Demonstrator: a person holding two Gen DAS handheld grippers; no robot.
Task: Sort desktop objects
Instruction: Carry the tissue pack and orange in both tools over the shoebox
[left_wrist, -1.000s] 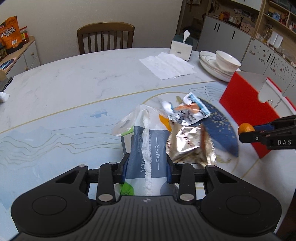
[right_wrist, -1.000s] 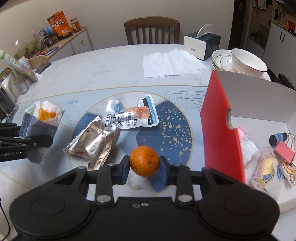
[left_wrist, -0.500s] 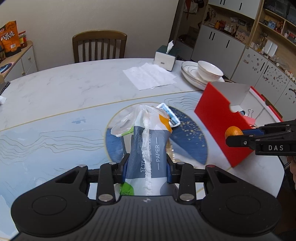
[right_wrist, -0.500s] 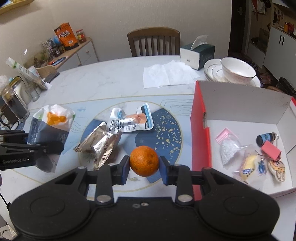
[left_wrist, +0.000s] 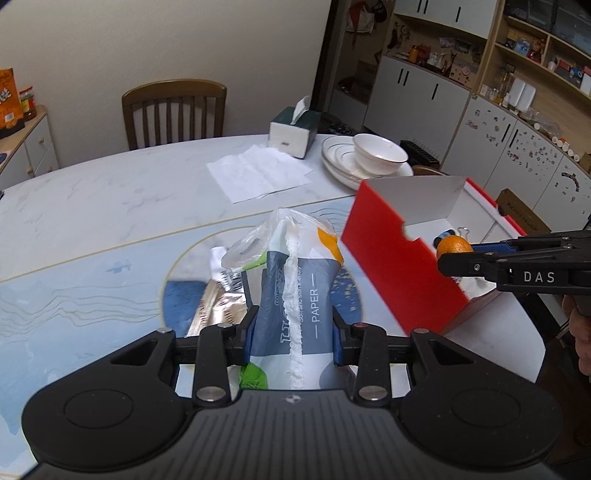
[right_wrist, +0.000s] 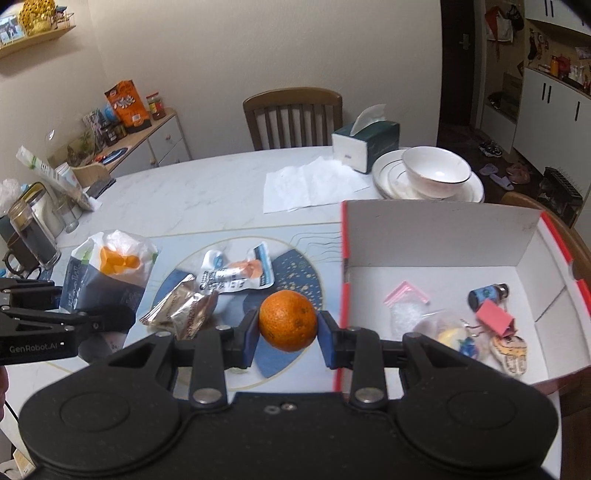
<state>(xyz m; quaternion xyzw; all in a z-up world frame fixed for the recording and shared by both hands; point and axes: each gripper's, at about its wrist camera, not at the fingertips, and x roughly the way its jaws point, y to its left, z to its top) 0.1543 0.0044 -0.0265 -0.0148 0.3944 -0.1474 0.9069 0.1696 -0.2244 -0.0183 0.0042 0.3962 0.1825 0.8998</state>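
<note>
Both grippers have risen and carried their loads toward the red-and-white box (right_wrist: 436, 236) since a second ago. From its own camera the left gripper (left_wrist: 291, 332) pinches a tissue pack (left_wrist: 295, 291) above the foil packet (left_wrist: 218, 310). Only the right wrist view shows the box's inside: a pink clip (right_wrist: 493, 317), a small bottle (right_wrist: 487, 293) and a clear bag (right_wrist: 406, 306). There the right gripper (right_wrist: 288, 334) clamps an orange (right_wrist: 288, 319) just left of the box wall, above the table (right_wrist: 192, 195).
</note>
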